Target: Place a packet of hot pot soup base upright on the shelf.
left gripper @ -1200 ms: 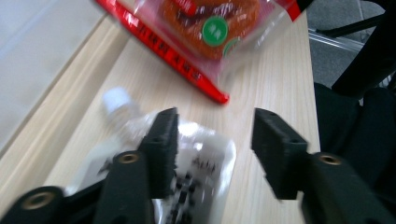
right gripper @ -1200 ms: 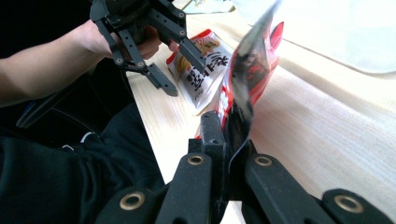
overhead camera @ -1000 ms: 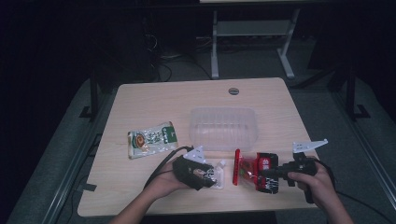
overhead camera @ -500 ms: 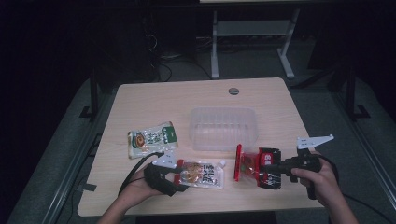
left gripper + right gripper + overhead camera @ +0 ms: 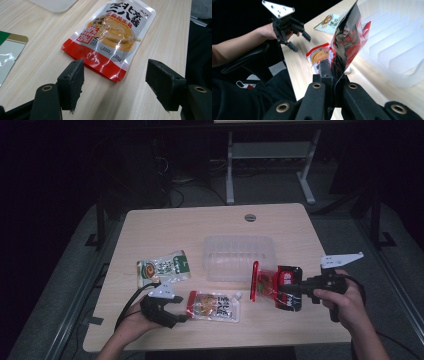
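Right gripper (image 5: 300,291) clamps the red-black pouch (image 5: 277,286) upright beside the clear tray (image 5: 239,255) for loading; left gripper (image 5: 115,82) gapes empty behind the orange pouch (image 5: 112,37).

Three food pouches are showing in all: one red-and-black pouch (image 5: 280,287), one orange noodle pouch (image 5: 214,305) and one green-and-white pouch (image 5: 164,268). One clear plastic tray (image 5: 239,257) is sitting on the single worktop (image 5: 165,227). Two tongs are appearing, the left tongs (image 5: 184,318) and the right tongs (image 5: 296,291).
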A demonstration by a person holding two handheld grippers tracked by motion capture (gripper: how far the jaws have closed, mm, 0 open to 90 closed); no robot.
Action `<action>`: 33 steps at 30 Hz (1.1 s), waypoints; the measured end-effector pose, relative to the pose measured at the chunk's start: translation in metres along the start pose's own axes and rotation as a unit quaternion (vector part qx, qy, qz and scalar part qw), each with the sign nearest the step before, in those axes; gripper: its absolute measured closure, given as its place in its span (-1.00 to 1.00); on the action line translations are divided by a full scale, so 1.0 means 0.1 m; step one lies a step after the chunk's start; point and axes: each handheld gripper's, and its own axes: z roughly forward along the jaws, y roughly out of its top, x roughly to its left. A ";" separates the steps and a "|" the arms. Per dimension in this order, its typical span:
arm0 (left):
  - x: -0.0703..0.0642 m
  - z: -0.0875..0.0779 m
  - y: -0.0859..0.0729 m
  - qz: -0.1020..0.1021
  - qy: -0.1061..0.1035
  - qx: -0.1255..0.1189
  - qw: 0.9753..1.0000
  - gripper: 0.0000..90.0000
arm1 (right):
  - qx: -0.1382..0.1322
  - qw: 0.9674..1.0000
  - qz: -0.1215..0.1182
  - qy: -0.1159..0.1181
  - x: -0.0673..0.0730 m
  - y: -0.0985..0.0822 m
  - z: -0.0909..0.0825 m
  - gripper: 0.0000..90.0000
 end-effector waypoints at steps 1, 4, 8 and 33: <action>0.00 0.00 0.00 -0.002 0.000 -0.002 1.000 -0.32 | -0.002 1.000 -0.003 -0.004 0.00 0.03 -0.01 1.00; 0.00 -0.01 0.01 0.001 0.002 -0.004 1.000 -0.32 | -0.008 1.000 -0.012 -0.012 -0.02 0.12 -0.05 1.00; 0.02 -0.02 0.00 0.001 0.004 -0.006 1.000 -0.32 | -0.015 0.999 -0.016 -0.026 -0.07 0.24 -0.08 1.00; 0.07 -0.04 -0.03 0.002 0.008 -0.005 1.000 -0.32 | 0.000 0.994 -0.017 -0.107 -0.49 0.60 -0.01 1.00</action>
